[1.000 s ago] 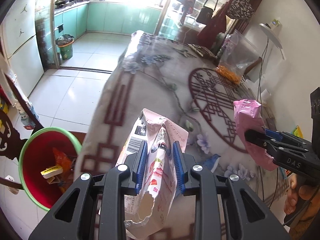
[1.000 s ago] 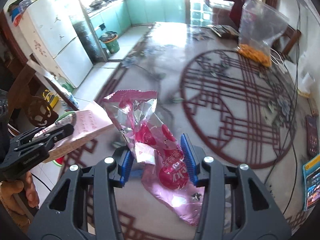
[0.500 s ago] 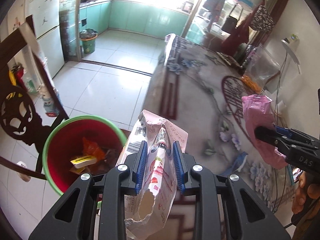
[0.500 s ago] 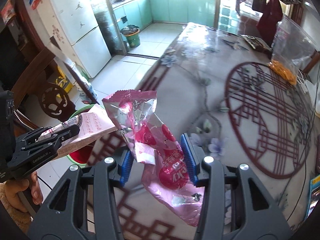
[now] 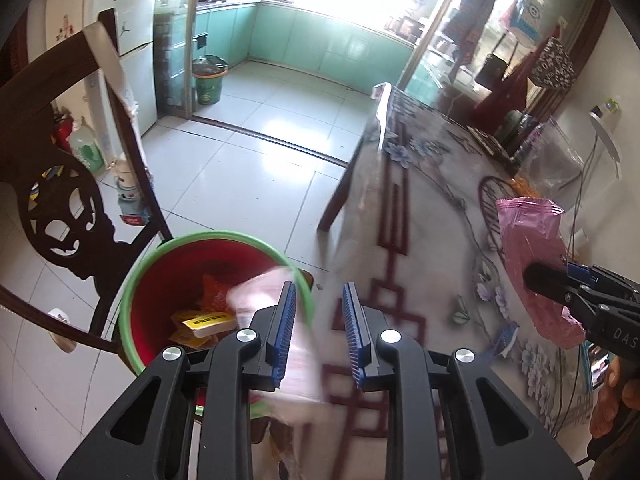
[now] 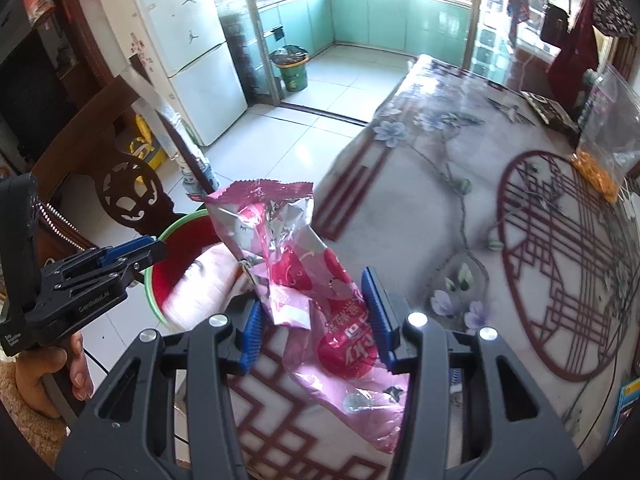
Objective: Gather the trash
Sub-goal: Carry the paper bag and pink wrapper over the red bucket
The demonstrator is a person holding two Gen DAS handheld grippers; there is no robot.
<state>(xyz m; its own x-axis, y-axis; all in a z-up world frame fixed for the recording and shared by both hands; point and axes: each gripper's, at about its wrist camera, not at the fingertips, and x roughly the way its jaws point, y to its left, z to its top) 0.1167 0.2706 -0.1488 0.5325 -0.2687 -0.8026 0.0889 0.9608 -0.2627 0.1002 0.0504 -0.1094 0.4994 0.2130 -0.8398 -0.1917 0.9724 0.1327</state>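
My left gripper (image 5: 318, 332) is open beside the table edge, over the rim of a red bin with a green rim (image 5: 160, 256). A pale pink snack bag (image 5: 296, 360) is blurred and loose between and below its jaws, falling toward the bin; it also shows in the right wrist view (image 6: 200, 292). My right gripper (image 6: 312, 320) is shut on a pink foil wrapper (image 6: 304, 276) above the table; the wrapper also shows in the left wrist view (image 5: 532, 256). The bin (image 6: 176, 236) holds orange and yellow wrappers (image 5: 204, 320).
A dark carved wooden chair (image 5: 60, 208) stands against the bin's left. The table (image 6: 420, 208) has a floral cover with red patterns and a clear bag of orange snacks (image 6: 600, 152) at its far right. A white fridge (image 6: 188, 48) and a second bin (image 6: 294, 68) stand beyond.
My left gripper moved left over the red bin and opened, letting go of the pale pink snack bag, which now drops. My right gripper still holds the pink wrapper and follows leftward.
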